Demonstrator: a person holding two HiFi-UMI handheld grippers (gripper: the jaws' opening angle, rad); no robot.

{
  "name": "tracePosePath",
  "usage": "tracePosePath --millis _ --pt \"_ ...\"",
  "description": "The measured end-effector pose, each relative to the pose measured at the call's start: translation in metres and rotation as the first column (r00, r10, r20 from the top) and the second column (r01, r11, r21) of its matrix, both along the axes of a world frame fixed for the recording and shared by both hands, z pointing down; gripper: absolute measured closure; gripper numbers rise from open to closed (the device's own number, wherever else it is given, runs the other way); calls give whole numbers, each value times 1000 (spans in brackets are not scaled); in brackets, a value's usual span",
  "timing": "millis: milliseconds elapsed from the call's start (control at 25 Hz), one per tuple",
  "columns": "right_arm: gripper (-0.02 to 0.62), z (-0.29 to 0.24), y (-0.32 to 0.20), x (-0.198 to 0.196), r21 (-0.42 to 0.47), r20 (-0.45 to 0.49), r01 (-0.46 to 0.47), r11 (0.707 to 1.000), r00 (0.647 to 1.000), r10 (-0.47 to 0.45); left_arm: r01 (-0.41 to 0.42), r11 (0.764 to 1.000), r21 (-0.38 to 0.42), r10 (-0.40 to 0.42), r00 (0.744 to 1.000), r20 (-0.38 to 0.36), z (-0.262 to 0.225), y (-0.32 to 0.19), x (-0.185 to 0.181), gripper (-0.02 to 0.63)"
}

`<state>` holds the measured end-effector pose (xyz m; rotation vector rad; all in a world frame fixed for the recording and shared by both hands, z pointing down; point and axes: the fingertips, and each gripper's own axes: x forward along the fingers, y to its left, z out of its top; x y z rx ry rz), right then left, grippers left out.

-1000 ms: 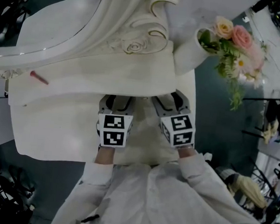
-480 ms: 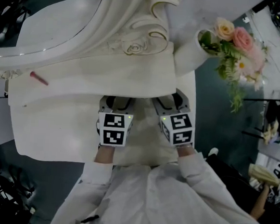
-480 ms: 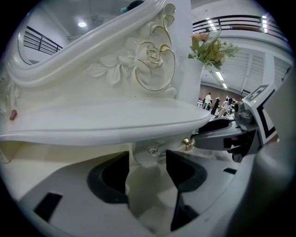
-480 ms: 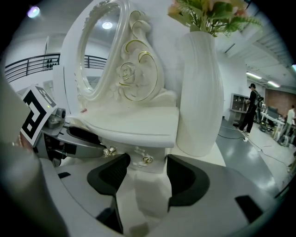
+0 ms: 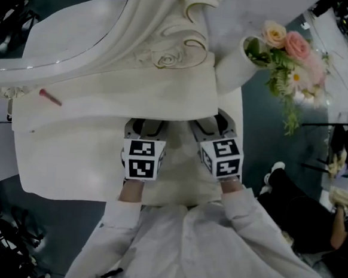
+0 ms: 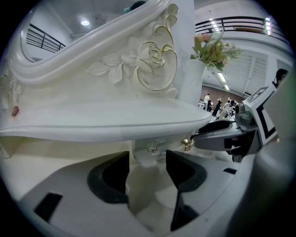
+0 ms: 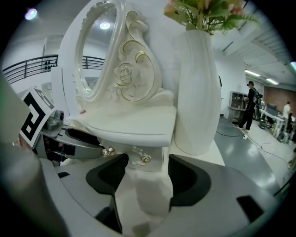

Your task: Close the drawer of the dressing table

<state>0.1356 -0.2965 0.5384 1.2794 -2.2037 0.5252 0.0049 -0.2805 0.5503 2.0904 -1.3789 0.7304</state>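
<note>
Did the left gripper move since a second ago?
No. The left gripper has not shifted either way; its marker cube sits over the same spot of the dressing table.

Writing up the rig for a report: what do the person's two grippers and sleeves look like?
The left gripper and right gripper are alike: pale grey bodies, black pads inside the two jaws, and a white cube with black square markers on each. The person wears loose white long sleeves.
</note>
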Motion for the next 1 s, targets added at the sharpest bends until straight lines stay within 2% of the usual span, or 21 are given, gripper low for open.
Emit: tracePosePath --millis 520,800,1000 --pt "333 -13 30 3 -5 73 7 1000 997 -7 22 999 28 -21 999 -24 -19 27 7 376" --pt "334 -34 48 -5 27 130 44 999 990 -47 -16 999 50 19 999 -49 -39 46 14 376" --pt "334 -55 58 -9 69 135 59 996 989 -68 -38 994 102 47 995 -89 -62 56 22 377"
